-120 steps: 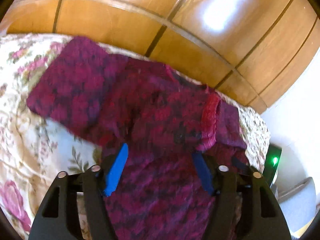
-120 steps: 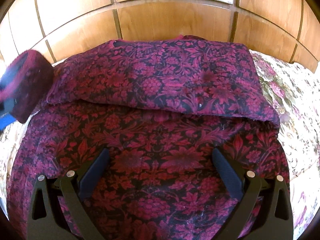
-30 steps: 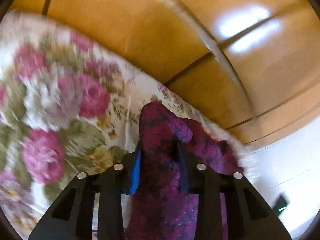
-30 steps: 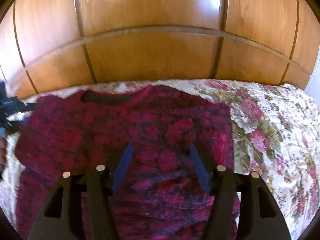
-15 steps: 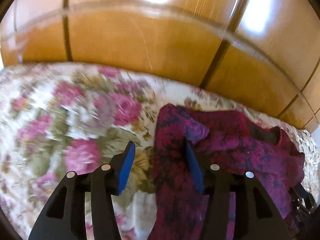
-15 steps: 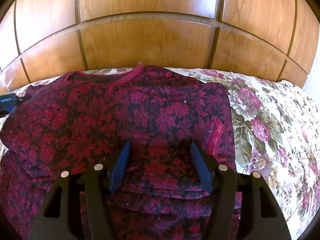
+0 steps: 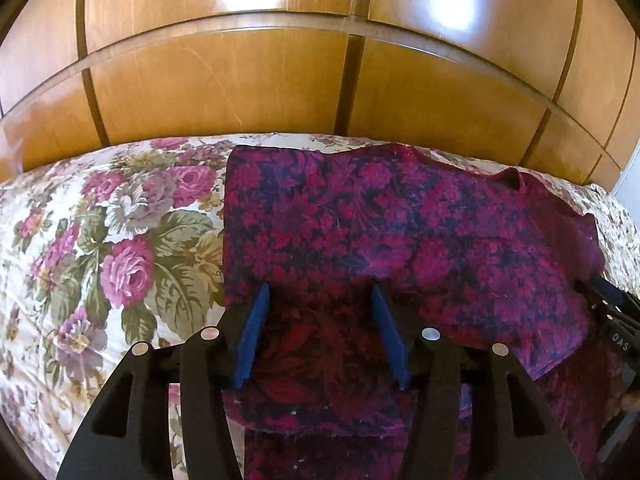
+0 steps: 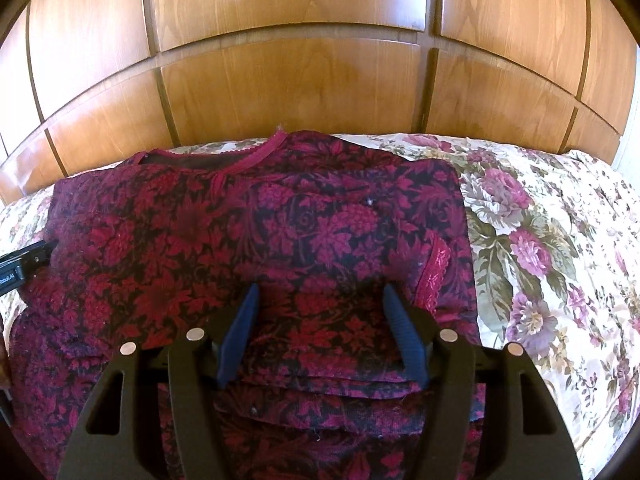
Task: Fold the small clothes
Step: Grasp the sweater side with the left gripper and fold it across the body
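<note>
The dark red floral top (image 8: 256, 240) is laid flat on the flowered bedspread (image 8: 552, 264), filling the middle of both views, with the wooden headboard (image 8: 288, 88) across the top. The neckline is seen at the upper middle of the right wrist view, so the garment is presumably spread collar-away to keep the folds square. Both sides look already turned in: a trimmed cuff (image 8: 434, 276) is seen lying on the body at centre right, and a straight folded edge runs down the left of the cloth in the left wrist view.

The left gripper (image 7: 320, 312) is parted, nothing pinched, hovering over the lower left part of the top. The right gripper (image 8: 320, 312) is likewise let go, its jaws spread over a layered hem edge near the bottom of its frame; no cloth is caught between the pads. Whether the tips brush the fabric can't really be told, fisheye and all that.

So the sleeve stage seems done, and a bottom-to-collar fold is probably what's left. Each gripper's edge pokes into the other's view at the side.
</note>
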`<state>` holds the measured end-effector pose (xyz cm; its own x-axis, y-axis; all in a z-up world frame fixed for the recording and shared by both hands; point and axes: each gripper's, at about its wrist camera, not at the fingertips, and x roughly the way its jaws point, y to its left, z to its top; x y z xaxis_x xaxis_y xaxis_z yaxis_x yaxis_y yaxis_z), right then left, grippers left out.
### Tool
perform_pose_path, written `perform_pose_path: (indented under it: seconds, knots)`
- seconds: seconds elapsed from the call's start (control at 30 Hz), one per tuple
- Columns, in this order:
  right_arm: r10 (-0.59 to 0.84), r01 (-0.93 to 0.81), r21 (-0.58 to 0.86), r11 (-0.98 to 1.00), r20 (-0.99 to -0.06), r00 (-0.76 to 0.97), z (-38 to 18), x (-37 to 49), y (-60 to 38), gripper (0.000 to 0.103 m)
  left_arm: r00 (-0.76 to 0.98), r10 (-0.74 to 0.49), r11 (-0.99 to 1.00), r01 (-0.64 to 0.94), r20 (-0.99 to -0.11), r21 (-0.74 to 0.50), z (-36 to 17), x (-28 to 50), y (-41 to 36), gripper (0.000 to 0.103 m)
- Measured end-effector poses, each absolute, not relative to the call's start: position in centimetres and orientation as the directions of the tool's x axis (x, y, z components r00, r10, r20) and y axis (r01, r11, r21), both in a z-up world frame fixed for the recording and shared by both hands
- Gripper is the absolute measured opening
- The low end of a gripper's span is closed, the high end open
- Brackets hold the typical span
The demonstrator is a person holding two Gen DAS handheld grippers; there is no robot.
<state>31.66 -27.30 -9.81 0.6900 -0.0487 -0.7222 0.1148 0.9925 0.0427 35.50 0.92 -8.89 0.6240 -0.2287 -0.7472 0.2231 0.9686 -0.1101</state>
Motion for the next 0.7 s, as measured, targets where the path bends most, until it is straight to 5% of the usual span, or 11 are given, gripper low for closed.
perform_pose_path:
  seconds: [0.13, 0.2, 0.27, 0.33, 0.4, 0.7]
  knots:
    - [-0.054, 0.117, 0.038, 0.992, -0.72, 0.692, -9.8, 31.6, -27.2, 0.064, 0.647, -0.194, 0.979, 0.18, -0.738, -0.1, -7.3, 34.2, 1.3, 0.053]
    - [-0.058, 0.117, 0.033, 0.993, -0.716, 0.696, -9.7, 31.5, -27.1, 0.065, 0.66, -0.178, 0.982, 0.17, -0.73, -0.086, -6.7, 32.8, 1.4, 0.068]
    - [-0.075, 0.12, 0.013, 0.993, -0.711, 0.699, -9.6, 31.3, -26.8, 0.067, 0.673, -0.192, 0.981, 0.162, -0.714, -0.111, -5.7, 31.1, 1.9, 0.072]
    - [-0.134, 0.146, -0.043, 0.988, -0.699, 0.702, -9.3, 31.0, -26.1, 0.076, 0.683, -0.21, 0.978, 0.16, -0.7, -0.138, -4.7, 29.4, 2.3, 0.072]
    - [-0.196, 0.192, -0.085, 0.978, -0.692, 0.694, -9.0, 30.6, -25.8, 0.101, 0.699, -0.204, 0.979, 0.155, -0.685, -0.133, -3.8, 27.8, 2.5, 0.072]
    - [-0.122, 0.18, 0.002, 0.984, -0.724, 0.679, -7.7, 25.8, -25.4, 0.101, 0.746, -0.2, 0.979, 0.173, -0.635, -0.106, -1.7, 21.9, 3.2, 0.077]
